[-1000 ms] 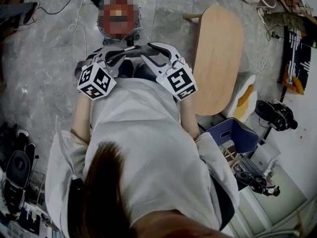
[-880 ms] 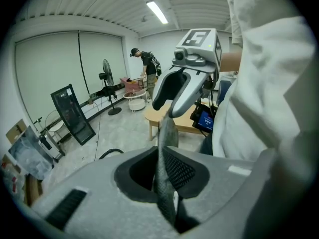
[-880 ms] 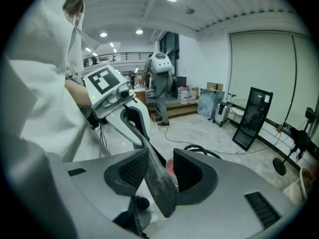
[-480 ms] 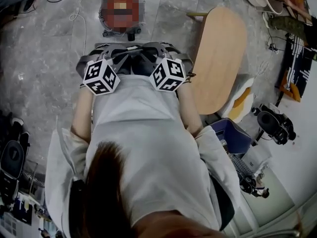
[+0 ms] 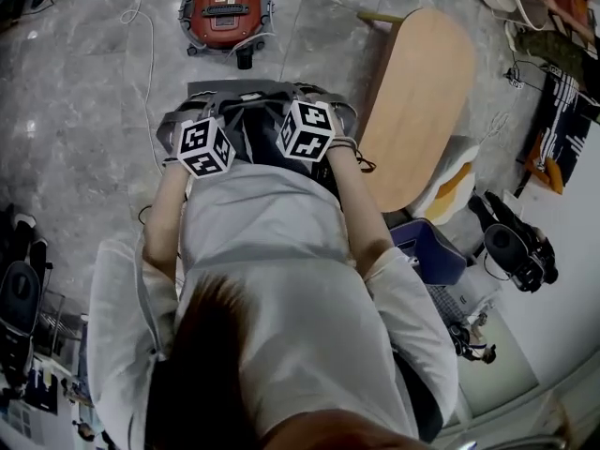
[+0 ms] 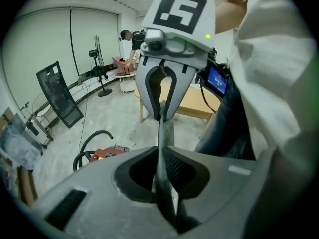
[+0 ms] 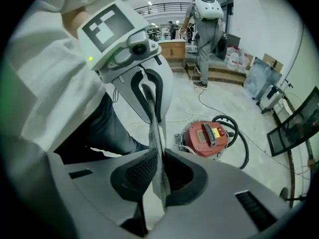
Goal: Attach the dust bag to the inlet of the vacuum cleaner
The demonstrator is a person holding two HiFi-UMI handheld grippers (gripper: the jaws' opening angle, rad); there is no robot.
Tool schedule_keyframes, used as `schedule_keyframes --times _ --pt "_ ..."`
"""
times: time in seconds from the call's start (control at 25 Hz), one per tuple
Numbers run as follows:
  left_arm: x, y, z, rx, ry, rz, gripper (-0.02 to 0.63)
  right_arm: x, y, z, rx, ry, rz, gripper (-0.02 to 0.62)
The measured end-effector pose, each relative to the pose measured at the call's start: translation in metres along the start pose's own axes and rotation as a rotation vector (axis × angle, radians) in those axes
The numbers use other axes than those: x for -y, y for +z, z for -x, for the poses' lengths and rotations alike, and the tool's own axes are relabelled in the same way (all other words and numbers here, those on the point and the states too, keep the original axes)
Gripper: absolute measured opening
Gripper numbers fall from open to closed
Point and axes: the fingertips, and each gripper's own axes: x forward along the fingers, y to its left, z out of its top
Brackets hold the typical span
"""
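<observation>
Tension seems the aim — left gripper [image 6: 162, 159] and right gripper [image 7: 160, 169] each pinch one edge of the grey dust bag [image 7: 157, 133], the right jaws having just closed further on it. It hangs stretched flat between them, well apart from the red vacuum cleaner [image 5: 225, 9] on the floor.

The left gripper [image 6: 160, 153] and right gripper [image 7: 160, 156] have sunk toward the floor and drawn closer together, the right one's jaws just closing onto the dust bag [image 7: 157, 128].
</observation>
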Motion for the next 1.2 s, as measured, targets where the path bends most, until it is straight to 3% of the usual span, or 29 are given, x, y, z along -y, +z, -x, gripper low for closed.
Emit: schedule_keyframes --times 0.44,0.8,0.96,1.12,1.2 --pt "-0.012 -0.064 -0.101 0.01 -0.033 0.096 0.04 0.026 -0.052 -0.107 -0.044 0.073 -0.153 0.048" --pt "-0.012 -0.133 -0.192 -0.025 -0.058 0.15 0.04 0.032 -0.094 -0.207 -0.054 0.046 -0.224 0.043" --pt "-0.012 -0.144 -0.211 -0.035 -0.058 0.16 0.04 0.034 -0.107 -0.225 -0.029 0.036 -0.279 0.043" --pt "-0.017 -0.162 -0.233 -0.058 -0.044 0.175 0.04 0.042 -0.117 -0.249 -0.042 0.037 -0.262 0.041" --pt "-0.018 -0.175 -0.243 -0.075 -0.039 0.194 0.039 0.045 -0.128 -0.261 -0.061 0.027 -0.273 0.002"
